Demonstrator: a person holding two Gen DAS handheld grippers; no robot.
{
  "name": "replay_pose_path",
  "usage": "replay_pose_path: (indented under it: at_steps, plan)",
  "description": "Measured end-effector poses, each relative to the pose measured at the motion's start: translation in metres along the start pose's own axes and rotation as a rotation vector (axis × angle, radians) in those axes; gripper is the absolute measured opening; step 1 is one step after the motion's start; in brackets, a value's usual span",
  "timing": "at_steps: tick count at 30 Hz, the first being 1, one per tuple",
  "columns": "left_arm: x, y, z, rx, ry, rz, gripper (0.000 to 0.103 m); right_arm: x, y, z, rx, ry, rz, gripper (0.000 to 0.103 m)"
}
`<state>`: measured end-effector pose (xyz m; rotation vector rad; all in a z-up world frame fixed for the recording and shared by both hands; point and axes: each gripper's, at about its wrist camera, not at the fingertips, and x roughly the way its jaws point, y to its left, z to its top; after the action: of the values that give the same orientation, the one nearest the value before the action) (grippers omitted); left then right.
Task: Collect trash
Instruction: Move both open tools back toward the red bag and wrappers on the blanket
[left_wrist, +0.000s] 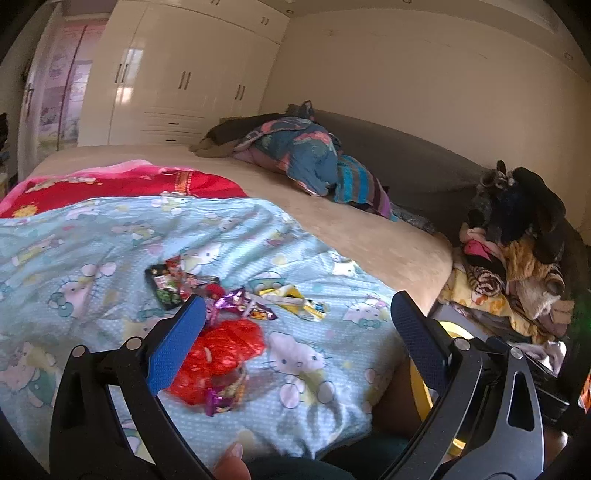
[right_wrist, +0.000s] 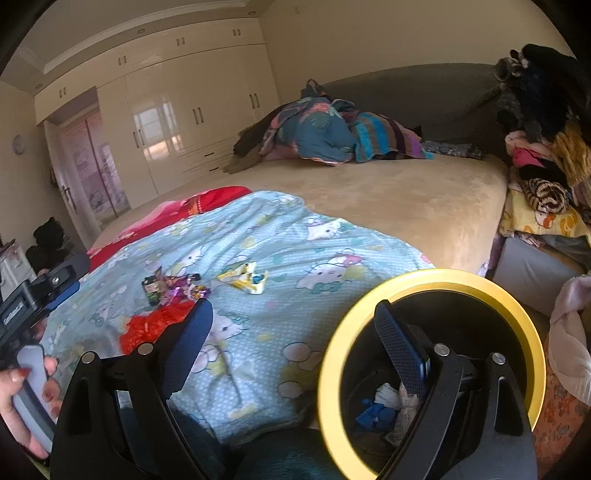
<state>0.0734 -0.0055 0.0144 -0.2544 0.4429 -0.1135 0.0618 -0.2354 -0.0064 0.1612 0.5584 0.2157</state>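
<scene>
Trash lies on a light blue cartoon-print sheet (left_wrist: 92, 243) on the bed: a crumpled red plastic bag (left_wrist: 221, 354), a dark snack wrapper (left_wrist: 168, 288), purple candy wrappers (left_wrist: 240, 306) and a yellow wrapper (left_wrist: 295, 301). The red bag (right_wrist: 151, 325) and the yellow wrapper (right_wrist: 245, 278) also show in the right wrist view. My left gripper (left_wrist: 297, 308) is open and empty, just above the red bag. My right gripper (right_wrist: 293, 315) is open and empty, its right finger over a yellow-rimmed bin (right_wrist: 436, 280) holding paper scraps beside the bed.
A beige mattress (right_wrist: 388, 199) carries a red blanket (left_wrist: 129, 184) and bundled bedding (left_wrist: 314, 158) at the far side. A heap of clothes (left_wrist: 524, 251) stands to the right of the bed. White wardrobes (left_wrist: 177, 74) line the back wall.
</scene>
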Motion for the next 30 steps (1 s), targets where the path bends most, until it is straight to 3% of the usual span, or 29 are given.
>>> replay_pose_path:
  at_steps: [21, 30]
  plan:
    - [-0.013, 0.060, 0.008, -0.092, -0.021, 0.104, 0.092, 0.021, 0.082, -0.005, -0.152, 0.068, 0.151, 0.087]
    - [-0.018, 0.085, 0.008, -0.132, -0.018, 0.145, 0.092, 0.030, 0.099, -0.008, -0.179, 0.096, 0.185, 0.087]
